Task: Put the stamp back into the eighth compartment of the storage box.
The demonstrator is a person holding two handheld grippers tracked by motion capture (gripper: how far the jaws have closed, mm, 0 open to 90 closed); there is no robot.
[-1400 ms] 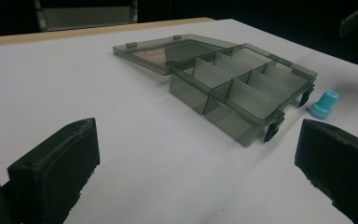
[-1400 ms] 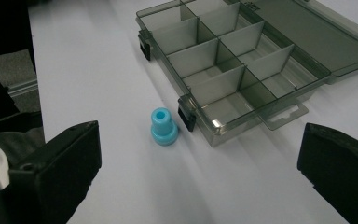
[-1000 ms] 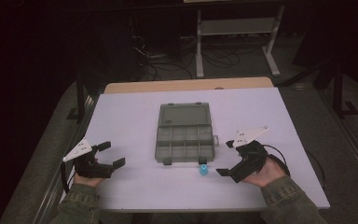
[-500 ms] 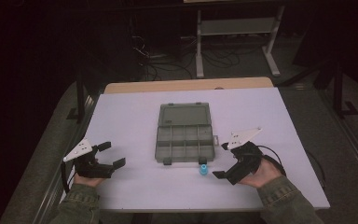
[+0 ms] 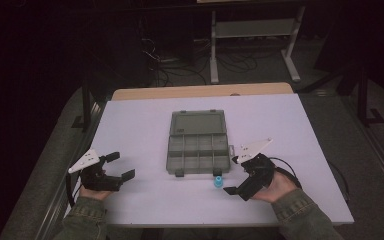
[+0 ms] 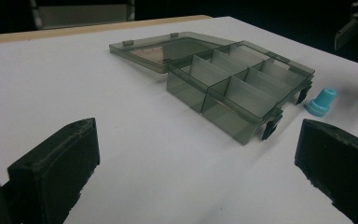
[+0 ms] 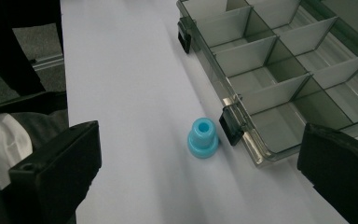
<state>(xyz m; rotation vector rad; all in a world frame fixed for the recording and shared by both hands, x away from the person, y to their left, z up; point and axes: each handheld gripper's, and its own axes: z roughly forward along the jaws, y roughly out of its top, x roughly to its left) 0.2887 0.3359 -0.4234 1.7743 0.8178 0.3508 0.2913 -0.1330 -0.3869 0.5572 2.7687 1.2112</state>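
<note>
Jaws spread wide and empty, the right gripper point(image 7: 200, 163) lines up on a blue cap point(image 7: 203, 138) just ahead, beside the open organizer box point(image 7: 279, 70), apparently for pickup.

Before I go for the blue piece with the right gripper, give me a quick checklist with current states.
1. Right gripper open, jaws wide: ok.
2. Blue piece upright on the table, free of the jaws: ok.
3. Piece clear of the organizer box: not ok, it sits right beside a front latch.
4. Box lid open, compartments empty: ok.
5. Left gripper open, well away from the piece: ok.
</note>
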